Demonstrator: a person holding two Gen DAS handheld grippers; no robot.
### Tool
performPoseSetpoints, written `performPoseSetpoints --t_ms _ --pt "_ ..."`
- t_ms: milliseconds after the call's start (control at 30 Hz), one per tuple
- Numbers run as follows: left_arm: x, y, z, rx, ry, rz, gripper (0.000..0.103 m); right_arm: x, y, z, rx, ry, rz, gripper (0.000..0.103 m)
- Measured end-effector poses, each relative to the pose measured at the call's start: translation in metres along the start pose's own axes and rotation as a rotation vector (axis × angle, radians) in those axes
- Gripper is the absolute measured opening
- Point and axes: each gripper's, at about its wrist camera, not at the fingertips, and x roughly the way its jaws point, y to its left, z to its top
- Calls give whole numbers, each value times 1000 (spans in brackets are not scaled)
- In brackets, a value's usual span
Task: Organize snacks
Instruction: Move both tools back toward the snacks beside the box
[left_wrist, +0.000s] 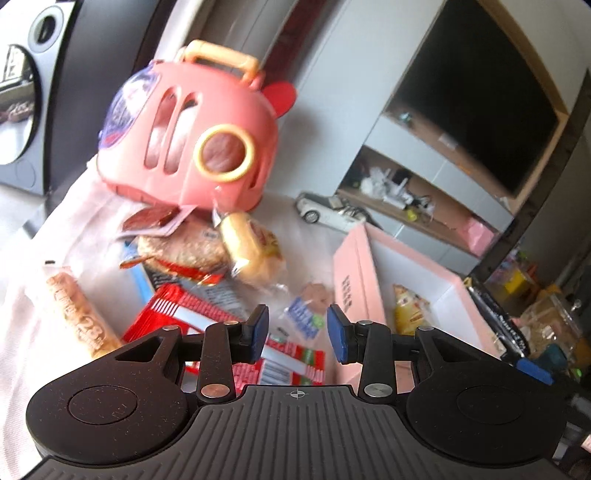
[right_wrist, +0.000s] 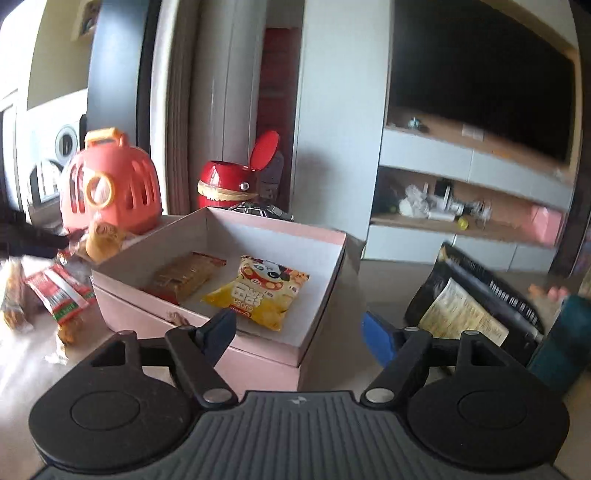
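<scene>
1. While pale cloth covers the surface (left_wrist: 55, 229), a dark screen (right_wrist: 480, 81) hangs on the wall above shelves (right_wrist: 461, 218) of clutter.
2. At the back stand a pink carrier toy (left_wrist: 192, 129) and a red lidded bin (right_wrist: 229, 184), with a white model car (left_wrist: 328, 212) nearby.
3. An open pink box (right_wrist: 321, 295) holds a yellow snack bag (right_wrist: 258, 291) and a brown wrapped bar (right_wrist: 184, 275), lying side by side.
4. Loose snacks lie in a heap left of the box: a bun pack (left_wrist: 251, 247), red sachets (left_wrist: 207, 314) and a long biscuit roll (left_wrist: 79, 314).
5. The left gripper (left_wrist: 297, 328) hovers over a small blue-and-white packet (left_wrist: 303, 314), fingers moderately apart and empty.
6. The right gripper (right_wrist: 299, 328) has its fingers wide apart and empty at the box's near corner; a black bag (right_wrist: 480, 302) lies to its right.
</scene>
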Motion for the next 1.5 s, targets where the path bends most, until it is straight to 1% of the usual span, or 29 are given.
performPoseSetpoints --t_ms 67,133,200,267,333,400,433,500,567,633,667,700,800,833,900,967,1067,1167,1300,1367,1433,1500 --pt "6 -1 3 11 0 -19 39 8 0 6 -16 5 -10 76" --pt "18 0 6 34 23 -24 39 15 7 9 -70 5 -81 76" --pt "34 -5 10 68 61 -19 39 29 13 9 -116 27 -125 75" --pt "50 -10 14 96 91 1 39 37 12 8 -111 17 -150 76" --pt "66 -14 18 125 115 20 39 29 3 11 -56 30 -103 75" --pt "84 -16 23 155 147 30 39 9 -4 9 0 -7 34 75" --pt "93 -18 25 167 158 39 39 -2 -5 7 -4 -21 88 76" --pt "109 -21 28 198 185 66 39 -16 4 0 -79 -15 147 77" --pt "118 -21 27 203 205 66 38 -14 14 -8 -156 29 133 77" --pt "116 -18 25 201 210 53 39 -2 18 -14 -181 63 86 76" --pt "113 -17 24 207 217 46 39 8 18 -14 -173 78 50 74" --pt "108 -16 22 220 225 43 39 17 15 -12 -150 89 19 74" --pt "95 -19 11 304 244 56 32 37 4 -4 -50 112 87 73" --pt "89 -21 6 333 247 57 31 42 5 -2 -53 111 94 74" --pt "77 -21 -2 364 249 54 30 49 14 0 -95 92 68 74" --pt "64 -18 -10 364 255 39 26 54 20 0 -117 85 50 74" --pt "45 -15 -23 353 260 8 22 51 22 1 -104 84 42 74" --pt "29 -15 -35 353 263 -21 21 45 21 -5 -73 105 61 74" --pt "16 -17 -45 331 299 -80 21 35 18 -14 -49 137 73 74" --pt "14 -16 -43 278 309 -113 22 32 20 -17 -42 152 90 74" --pt "11 -12 -33 205 254 -126 22 29 24 -20 -48 158 98 74" --pt "10 -10 -21 142 193 -107 22 28 30 -21 -55 160 109 74"
